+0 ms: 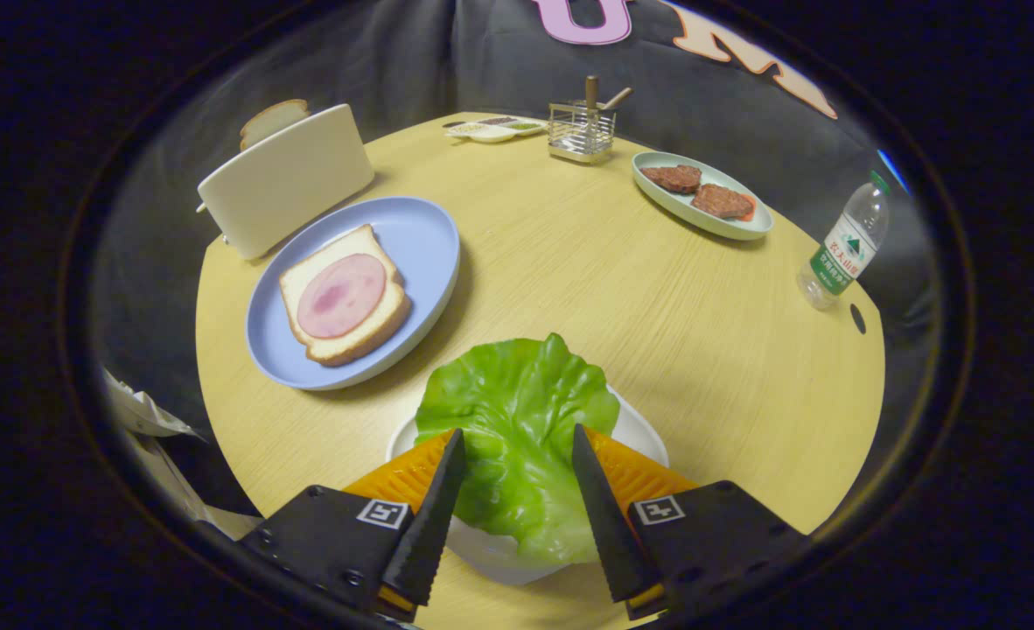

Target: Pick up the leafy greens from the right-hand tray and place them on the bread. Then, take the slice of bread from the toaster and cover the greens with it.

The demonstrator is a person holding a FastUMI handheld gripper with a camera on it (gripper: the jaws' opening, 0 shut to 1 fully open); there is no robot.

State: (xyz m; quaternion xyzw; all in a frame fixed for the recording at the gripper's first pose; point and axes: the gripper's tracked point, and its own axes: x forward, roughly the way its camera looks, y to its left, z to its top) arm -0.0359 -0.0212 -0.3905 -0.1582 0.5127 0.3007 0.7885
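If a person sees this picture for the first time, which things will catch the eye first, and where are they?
First the green lettuce leaf on a white tray, lying between the fingers of the open gripper. Beyond it to the left, a blue plate holds bread topped with ham, beside a toaster.

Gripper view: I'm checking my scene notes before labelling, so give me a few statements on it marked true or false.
1. The lettuce lies between the fingers of the gripper, which stand apart. True.
2. The bread on the blue plate is bare. False: a round slice of ham lies on it.
3. A bread slice sticks up from the toaster. True.
4. The toaster stands beside the bottle. False: it stands behind the blue plate, across the table from the bottle.
5. The lettuce already covers the ham. False: it lies on the white tray, apart from the blue plate.
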